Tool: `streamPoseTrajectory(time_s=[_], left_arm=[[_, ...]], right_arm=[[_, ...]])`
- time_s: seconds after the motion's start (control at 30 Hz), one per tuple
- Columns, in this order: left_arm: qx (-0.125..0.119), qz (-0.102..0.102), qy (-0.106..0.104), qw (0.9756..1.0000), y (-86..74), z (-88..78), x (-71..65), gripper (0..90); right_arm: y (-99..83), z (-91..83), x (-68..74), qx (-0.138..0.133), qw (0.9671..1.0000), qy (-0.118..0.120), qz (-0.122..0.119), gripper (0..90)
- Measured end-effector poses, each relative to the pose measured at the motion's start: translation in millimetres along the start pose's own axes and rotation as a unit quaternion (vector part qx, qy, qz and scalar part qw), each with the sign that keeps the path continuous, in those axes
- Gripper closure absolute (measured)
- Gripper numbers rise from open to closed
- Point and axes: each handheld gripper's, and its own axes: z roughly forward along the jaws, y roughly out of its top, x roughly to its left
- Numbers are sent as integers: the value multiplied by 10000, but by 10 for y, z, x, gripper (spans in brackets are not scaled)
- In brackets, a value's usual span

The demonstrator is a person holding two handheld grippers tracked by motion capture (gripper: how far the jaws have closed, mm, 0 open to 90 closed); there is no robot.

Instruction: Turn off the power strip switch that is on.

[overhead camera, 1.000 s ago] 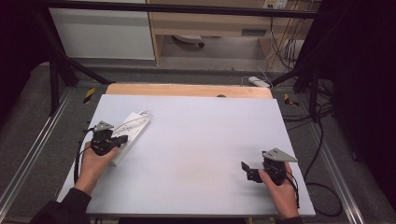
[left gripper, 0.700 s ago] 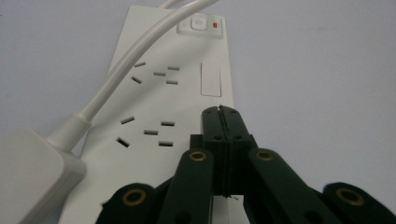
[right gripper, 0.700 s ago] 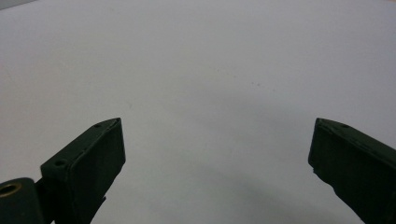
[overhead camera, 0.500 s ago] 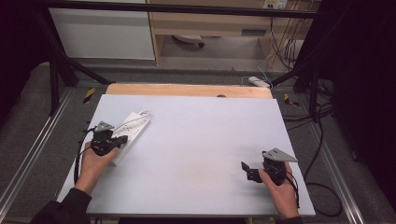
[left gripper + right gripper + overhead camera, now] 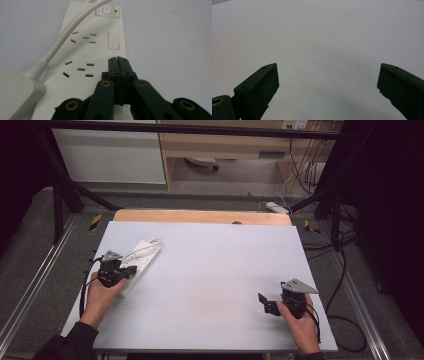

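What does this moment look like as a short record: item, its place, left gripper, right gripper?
item: white power strip with a plug and cord on it
place: left part of the table
left gripper: fingers shut, empty, over the strip
right gripper: fingers apart, nothing between them, over bare table at the right

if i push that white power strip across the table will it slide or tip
The power strip lies flat and long, so it would probably slide, not tip. Its stiff-looking cord and plugged-in adapter may drag and swing one end. The casing looks rigid and smooth, likely slippery for closed jaws.
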Motion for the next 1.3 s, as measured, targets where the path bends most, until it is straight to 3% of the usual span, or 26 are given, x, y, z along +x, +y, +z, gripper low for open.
streamPoseTrajectory(time_s=[1.3], left_arm=[[-28,11,-34,10000,-15,11,-7,900]], right_arm=[[-1,3,0,12,10000,27,0,43]])
